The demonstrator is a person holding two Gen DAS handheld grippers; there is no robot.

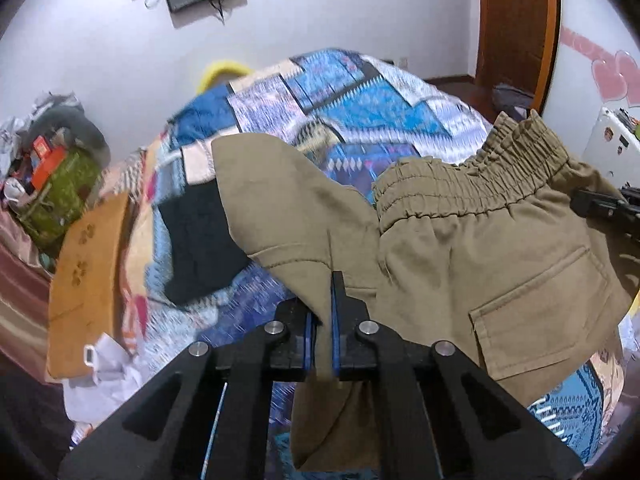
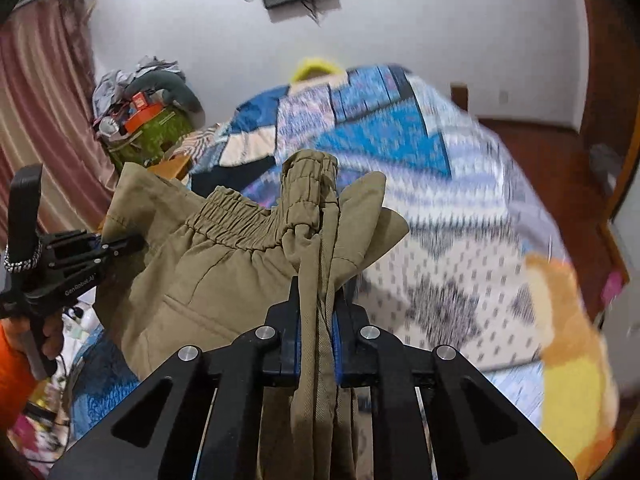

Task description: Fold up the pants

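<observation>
The left gripper (image 1: 325, 312) is clamped on a fold of the khaki cotton pants with elastic waistband (image 1: 460, 220); the right gripper (image 2: 316, 312) is clamped on a thicker bunch near the gathered waistband. The garment hangs between both, lifted above the blue patchwork bedspread (image 1: 360, 104). Which edge each gripper pinches is probably a waistband corner, though bunching obscures it. To do the lift well, hold both grips firm, draw the hands apart until the cloth hangs flat, keep them level, then lower the pants onto the bedspread without dragging.
</observation>
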